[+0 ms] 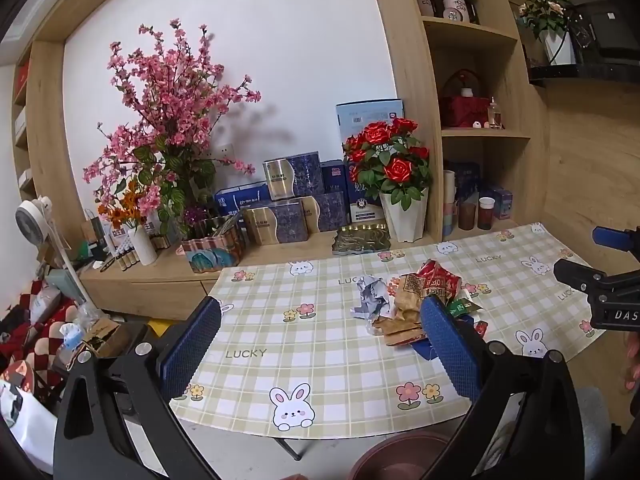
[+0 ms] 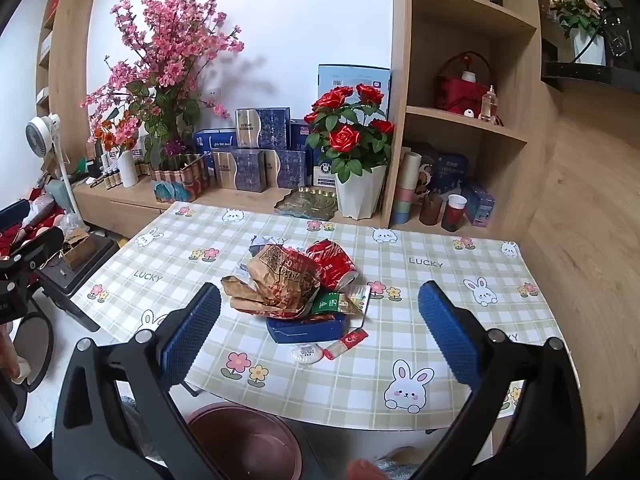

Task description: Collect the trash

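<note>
At the middle of the checked, rabbit-printed tablecloth (image 2: pixel 420 364) lies a heap of trash. On top sits a crumpled brown paper bag with red print (image 2: pixel 276 280), and a crushed red drink can (image 2: pixel 334 262) leans against its far side. A flat dark-blue tray or box (image 2: pixel 308 328) lies under the near edge of the heap, with a small green sachet (image 2: pixel 330 303) on it. Just in front, apart from the pile, lie a small red-and-white sachet (image 2: pixel 346 343) and a round white plastic lid-like piece (image 2: pixel 306 353). A ball of crumpled white-and-grey paper (image 1: pixel 370 296) rests at the pile's left side in the left wrist view.

The right gripper (image 2: pixel 320 324) hovers short of the heap with its blue-padded tongs spread wide and nothing between them. The left gripper (image 1: pixel 320 340) is likewise spread wide and empty, aimed at the bare cloth left of the pile. A reddish-brown round bin (image 2: pixel 244 440) stands on the floor below the table's near edge.

The heap is loose and mixed, so closing on the paper bag alone would probably let the can roll off or drag the small sachets toward the table edge. The can looks slick and rounded and could squirt out of the pads. The thin sachets lie flat and may be hard to pinch. Behind the table, a white pot of red roses (image 2: pixel 358 196) stands near enough that a long reach might knock it.
</note>
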### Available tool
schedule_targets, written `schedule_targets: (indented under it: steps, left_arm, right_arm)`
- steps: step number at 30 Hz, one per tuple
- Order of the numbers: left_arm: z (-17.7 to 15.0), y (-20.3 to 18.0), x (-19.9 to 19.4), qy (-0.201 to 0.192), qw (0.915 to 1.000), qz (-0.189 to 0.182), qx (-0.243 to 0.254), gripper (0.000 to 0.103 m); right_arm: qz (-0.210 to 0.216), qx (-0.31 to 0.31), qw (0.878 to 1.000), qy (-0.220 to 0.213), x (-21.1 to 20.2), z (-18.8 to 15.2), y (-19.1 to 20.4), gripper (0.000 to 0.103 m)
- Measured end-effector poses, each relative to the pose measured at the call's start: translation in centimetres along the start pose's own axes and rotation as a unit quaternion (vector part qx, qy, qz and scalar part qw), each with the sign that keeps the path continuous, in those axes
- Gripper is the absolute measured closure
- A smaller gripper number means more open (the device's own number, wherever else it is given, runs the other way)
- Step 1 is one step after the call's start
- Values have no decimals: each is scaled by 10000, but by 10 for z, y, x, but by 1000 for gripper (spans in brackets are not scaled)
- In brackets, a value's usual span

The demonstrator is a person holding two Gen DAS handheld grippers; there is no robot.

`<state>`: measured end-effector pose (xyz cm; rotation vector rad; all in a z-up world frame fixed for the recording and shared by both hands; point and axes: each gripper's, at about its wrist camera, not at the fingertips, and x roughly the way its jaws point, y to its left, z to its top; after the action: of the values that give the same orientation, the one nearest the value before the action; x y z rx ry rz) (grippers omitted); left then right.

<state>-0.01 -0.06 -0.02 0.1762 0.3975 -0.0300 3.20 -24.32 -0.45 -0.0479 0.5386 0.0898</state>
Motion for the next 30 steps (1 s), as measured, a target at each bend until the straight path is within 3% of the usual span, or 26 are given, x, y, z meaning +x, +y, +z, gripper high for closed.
schedule_targets:
  steps: [30]
  left_arm:
    - [0, 0, 1, -48, 10000, 17, 57, 5]
  right_arm:
    - [-29, -52, 10000, -9, -1, 1, 3, 6]
